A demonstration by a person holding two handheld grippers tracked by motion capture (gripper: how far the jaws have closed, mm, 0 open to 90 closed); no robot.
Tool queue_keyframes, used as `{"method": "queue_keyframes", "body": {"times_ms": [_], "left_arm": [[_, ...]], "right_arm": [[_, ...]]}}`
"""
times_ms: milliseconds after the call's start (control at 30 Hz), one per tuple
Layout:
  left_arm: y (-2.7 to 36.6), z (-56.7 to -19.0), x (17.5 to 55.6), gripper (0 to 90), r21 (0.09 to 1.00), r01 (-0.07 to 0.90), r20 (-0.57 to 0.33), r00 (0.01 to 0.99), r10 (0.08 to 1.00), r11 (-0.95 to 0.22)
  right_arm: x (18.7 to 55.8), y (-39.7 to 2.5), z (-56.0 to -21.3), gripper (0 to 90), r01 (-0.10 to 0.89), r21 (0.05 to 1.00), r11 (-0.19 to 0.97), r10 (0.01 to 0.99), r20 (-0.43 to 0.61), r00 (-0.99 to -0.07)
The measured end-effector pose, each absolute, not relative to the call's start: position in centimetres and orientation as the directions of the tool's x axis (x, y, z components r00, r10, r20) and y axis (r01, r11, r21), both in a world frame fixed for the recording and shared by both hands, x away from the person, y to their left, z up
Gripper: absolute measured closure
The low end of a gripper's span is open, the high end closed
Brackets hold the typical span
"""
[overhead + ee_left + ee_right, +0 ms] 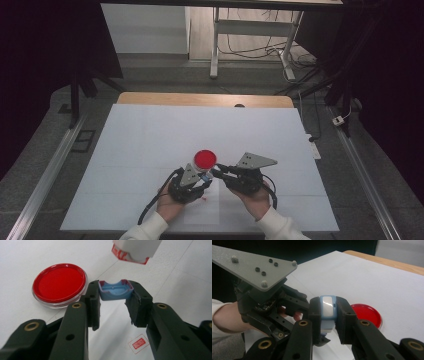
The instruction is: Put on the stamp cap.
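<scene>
Surface: white paper sheet (150, 145) over a wooden table.
Left gripper (113, 293): clamped on a blue stamp cap (114, 291).
Right gripper (327, 312): clamped on the stamp body (328, 311) (ink face hidden).
Risk: misaligned recapping could smear ink.
Ink dish (59, 283): holds a red pad, uncovered.
Print (138, 343): beneath the jaws.

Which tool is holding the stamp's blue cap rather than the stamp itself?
The left tool: it pinches the hollow blue cap, ink-stained at its rim; the right tool grips the stamp body.

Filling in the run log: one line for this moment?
left gripper: shut on blue cap | right gripper: shut on stamp | red ink pad: open on table
</scene>
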State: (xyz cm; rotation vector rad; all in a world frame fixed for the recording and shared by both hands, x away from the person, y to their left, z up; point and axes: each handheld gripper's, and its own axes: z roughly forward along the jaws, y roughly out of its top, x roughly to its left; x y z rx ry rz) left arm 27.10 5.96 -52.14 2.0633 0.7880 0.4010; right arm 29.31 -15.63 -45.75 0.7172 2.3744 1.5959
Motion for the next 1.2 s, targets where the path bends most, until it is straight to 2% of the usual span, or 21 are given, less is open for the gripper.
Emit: {"method": "queue_keyframes", "body": {"times_ms": [300,1200], "left_arm": [[5.8,-52.2,27.0,63.8,0.82,0.381,-0.003,0.748,0.663,-0.426],[5.8,-52.1,26.8,63.9,0.827,0.362,0.026,0.741,0.671,-0.431]], "right_arm": [[29.1,-14.8,-46.2,75.2,0.288,0.9,0.327,0.476,0.107,-0.873],[29.3,-14.3,-46.7,75.2,0.347,0.887,0.305,0.532,0.144,-0.835]]}}
